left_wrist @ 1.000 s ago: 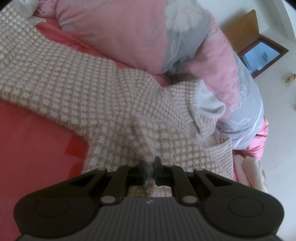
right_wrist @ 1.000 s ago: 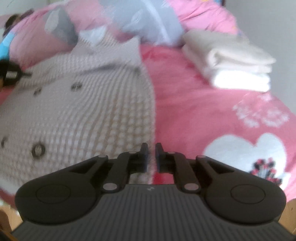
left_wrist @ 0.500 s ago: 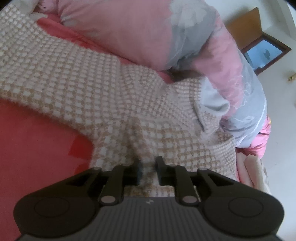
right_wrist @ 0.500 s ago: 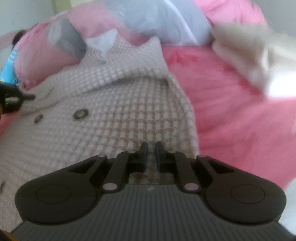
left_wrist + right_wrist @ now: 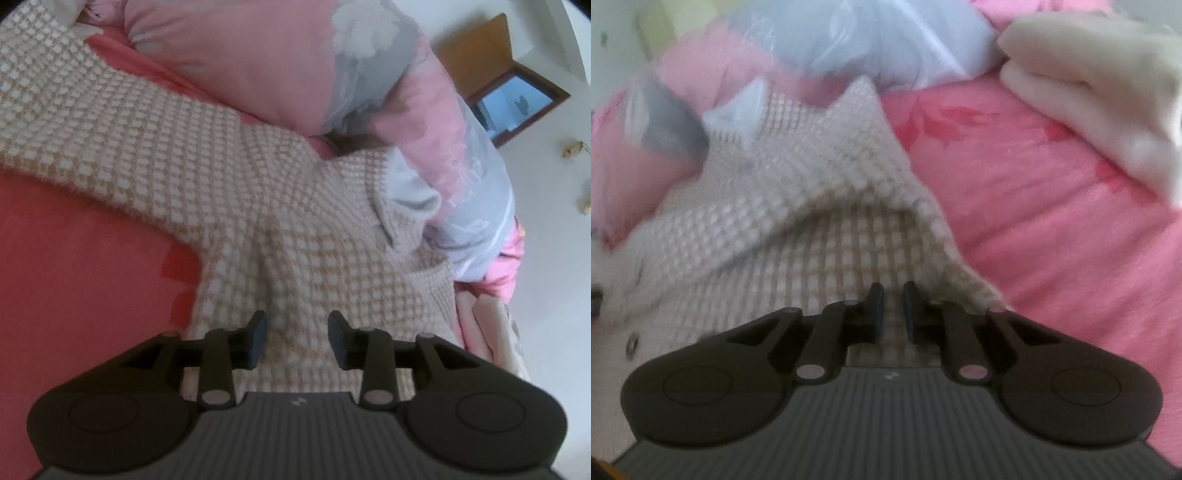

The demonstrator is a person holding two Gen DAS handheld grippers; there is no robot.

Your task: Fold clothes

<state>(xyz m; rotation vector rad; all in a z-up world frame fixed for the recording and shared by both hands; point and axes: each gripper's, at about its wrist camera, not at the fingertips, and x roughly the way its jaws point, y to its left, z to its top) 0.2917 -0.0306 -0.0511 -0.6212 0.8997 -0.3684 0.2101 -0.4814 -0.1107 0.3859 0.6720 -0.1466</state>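
Observation:
A beige-and-white checked knit cardigan (image 5: 207,147) lies spread on the pink bed sheet (image 5: 74,258), its sleeve (image 5: 74,110) stretching to the upper left. My left gripper (image 5: 297,332) hovers low over the cardigan's body. Its jaws are opening, with knit under the gap and neither pad pressing on it. In the right wrist view the cardigan (image 5: 812,206) has one edge lifted and doubled over itself. My right gripper (image 5: 894,306) pinches that edge in a narrow gap, the jaws just starting to open. A button (image 5: 632,345) shows at the far left.
A pink and grey floral duvet (image 5: 258,55) is bunched along the far side of the cardigan. A stack of folded cream clothes (image 5: 1108,92) sits on the sheet (image 5: 1052,229) to the right. On the floor beyond the bed stands a framed picture (image 5: 517,103).
The left jaws have spread from nearly shut to well apart and let the knit go. The right gripper has swept left across the bed, pulling the cardigan's edge over its body.

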